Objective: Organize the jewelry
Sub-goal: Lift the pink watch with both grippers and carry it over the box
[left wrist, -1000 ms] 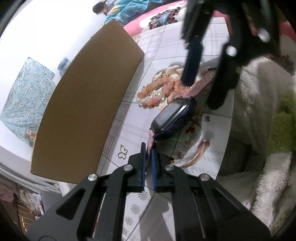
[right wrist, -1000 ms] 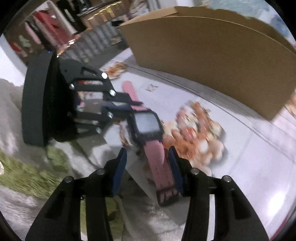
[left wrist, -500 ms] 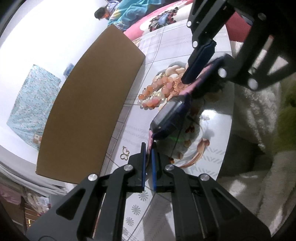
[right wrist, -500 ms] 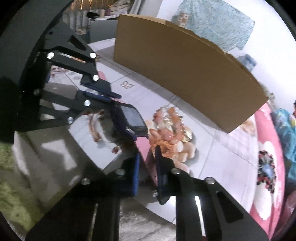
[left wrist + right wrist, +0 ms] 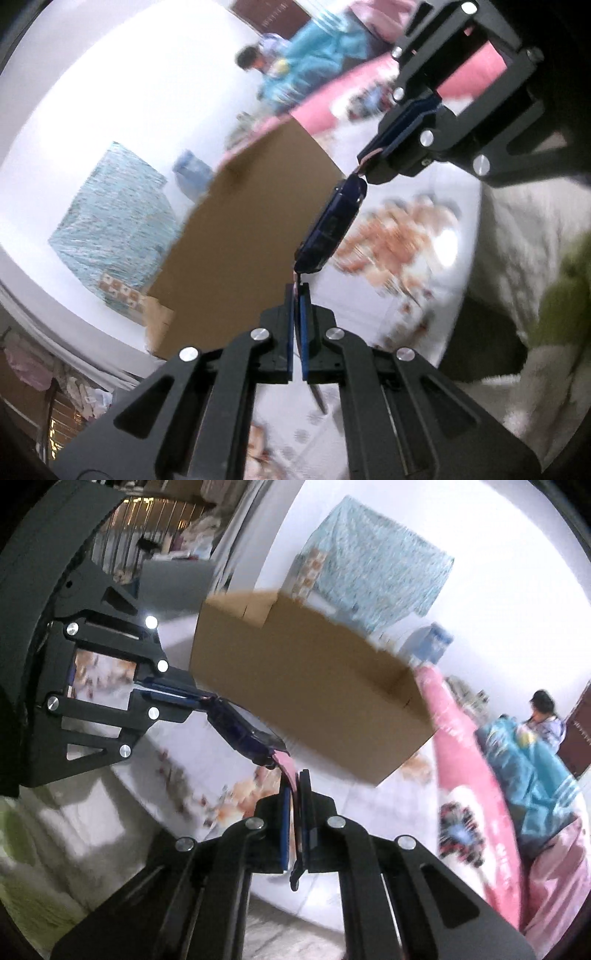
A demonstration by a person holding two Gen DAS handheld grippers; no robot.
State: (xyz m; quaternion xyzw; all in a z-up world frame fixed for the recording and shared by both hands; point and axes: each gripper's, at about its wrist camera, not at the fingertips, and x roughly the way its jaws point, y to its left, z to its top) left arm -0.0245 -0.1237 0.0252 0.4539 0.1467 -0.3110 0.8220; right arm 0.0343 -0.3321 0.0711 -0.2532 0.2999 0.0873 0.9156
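A watch with a dark blue case (image 5: 330, 225) and pink straps hangs in the air between my two grippers. My left gripper (image 5: 297, 291) is shut on one pink strap end. My right gripper (image 5: 293, 782) is shut on the other pink strap (image 5: 286, 766); it also shows in the left wrist view (image 5: 373, 162). The watch case (image 5: 242, 731) is stretched between them, above the white tiled table (image 5: 424, 295). A blurred pile of orange and white bead bracelets (image 5: 395, 236) lies on the table below.
A large open cardboard box (image 5: 314, 701) stands on the table just behind the watch (image 5: 240, 240). White and green fluffy fabric (image 5: 535, 258) lies to one side. A pink cushion (image 5: 461, 757) and a person in blue sit farther off.
Both grippers have lifted the watch off the table, each holding a strap end. The right gripper closed on its strap. The views now tilt up towards the box and wall.
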